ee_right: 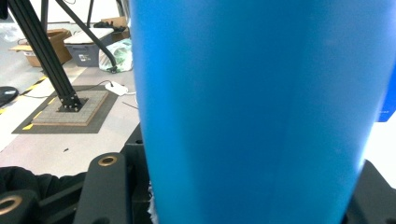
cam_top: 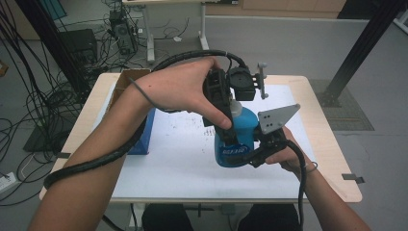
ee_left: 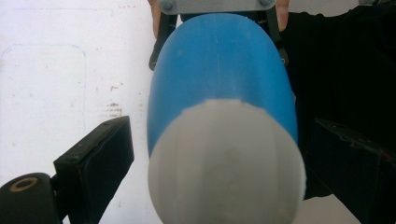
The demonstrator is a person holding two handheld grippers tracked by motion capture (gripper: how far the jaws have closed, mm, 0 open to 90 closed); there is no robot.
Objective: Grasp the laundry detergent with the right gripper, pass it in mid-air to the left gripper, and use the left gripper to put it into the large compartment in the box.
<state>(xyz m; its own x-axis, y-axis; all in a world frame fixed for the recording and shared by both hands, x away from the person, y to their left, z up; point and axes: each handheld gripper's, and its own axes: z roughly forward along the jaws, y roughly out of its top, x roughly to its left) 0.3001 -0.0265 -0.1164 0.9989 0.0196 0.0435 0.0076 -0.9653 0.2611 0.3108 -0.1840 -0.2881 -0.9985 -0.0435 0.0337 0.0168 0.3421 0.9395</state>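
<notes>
- High view: your right gripper (cam_top: 250,151) clamps the lower body of the blue bottle (cam_top: 240,137), which stands upright on the white sheet (cam_top: 168,163), toward 3 o'clock of the table centre
- Your left gripper (cam_top: 226,113) comes down from 12 o'clock over the bottle's white cap (cam_top: 235,107)
- Left gripper view: jaws spread wide, one at 8 o'clock and one at 4 o'clock of the cap (ee_left: 226,163), both apart from it
- Right gripper view: jaws pressed on both sides of the bottle (ee_right: 261,112)
- Blue box (cam_top: 144,137) lies at 9 o'clock of the bottle, well apart
</notes>
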